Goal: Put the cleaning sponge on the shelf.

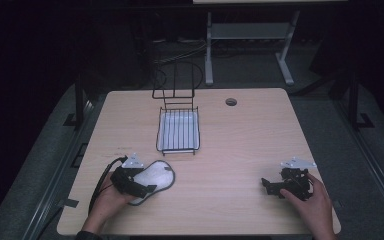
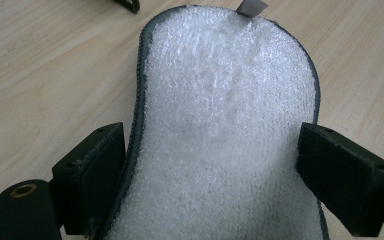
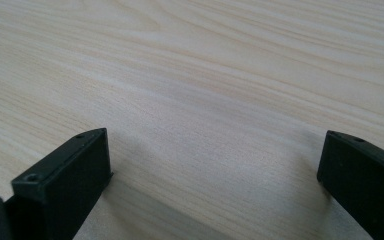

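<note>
Left gripper (image 2: 205,170) astride insole (image 2: 225,130) edges

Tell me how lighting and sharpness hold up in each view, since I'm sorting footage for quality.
High view: dim and dark around the table, the wire rack readable but soft. Left gripper view: bright, even light, the white pad and its fibres crisp. Right gripper view: the wood grain is sharp farther out, the right tool casts a soft shadow on the wood by its jaws.

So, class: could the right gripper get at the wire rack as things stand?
Probably yes: the right gripper rests open on bare table, nothing lies between it and the wire rack, and the white pad is off to the left.
</note>
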`<move>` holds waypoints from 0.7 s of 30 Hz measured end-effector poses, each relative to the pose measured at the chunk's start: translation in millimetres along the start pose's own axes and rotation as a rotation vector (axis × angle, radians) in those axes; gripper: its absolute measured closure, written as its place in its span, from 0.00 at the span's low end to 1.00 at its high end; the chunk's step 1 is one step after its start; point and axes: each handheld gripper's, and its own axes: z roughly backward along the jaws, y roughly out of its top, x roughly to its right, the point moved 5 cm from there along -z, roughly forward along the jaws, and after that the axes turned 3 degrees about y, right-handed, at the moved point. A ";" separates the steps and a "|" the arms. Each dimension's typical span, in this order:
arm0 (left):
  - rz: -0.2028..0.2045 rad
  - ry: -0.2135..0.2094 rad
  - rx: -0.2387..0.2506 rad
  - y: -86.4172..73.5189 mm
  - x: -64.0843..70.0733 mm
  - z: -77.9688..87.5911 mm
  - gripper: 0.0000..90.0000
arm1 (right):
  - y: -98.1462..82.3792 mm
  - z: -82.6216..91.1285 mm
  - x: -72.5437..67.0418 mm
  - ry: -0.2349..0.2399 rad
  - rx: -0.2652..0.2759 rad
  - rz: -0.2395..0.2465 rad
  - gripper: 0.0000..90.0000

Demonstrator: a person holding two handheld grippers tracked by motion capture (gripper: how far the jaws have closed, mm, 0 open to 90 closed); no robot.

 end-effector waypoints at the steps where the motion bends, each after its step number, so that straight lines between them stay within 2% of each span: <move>1: -0.003 -0.001 -0.005 0.2 0.1 -0.2 0.14 | 0.0 0.0 0.0 0.000 0.000 0.000 0.00; 5: -0.003 -0.023 -0.009 0.2 -0.4 -2.3 0.14 | 0.0 0.0 0.0 0.000 0.000 0.000 0.00; 11: -0.004 -0.028 -0.009 0.6 -0.2 -2.2 0.15 | 0.0 0.0 0.0 0.000 0.000 0.000 0.00; 17: 0.004 -0.043 -0.011 0.9 0.2 -0.1 0.19 | 0.0 0.0 0.0 0.000 0.000 0.000 0.00; 21: -0.004 -0.036 -0.009 2.2 1.1 2.1 0.23 | 0.0 0.0 0.0 0.000 0.000 0.000 0.00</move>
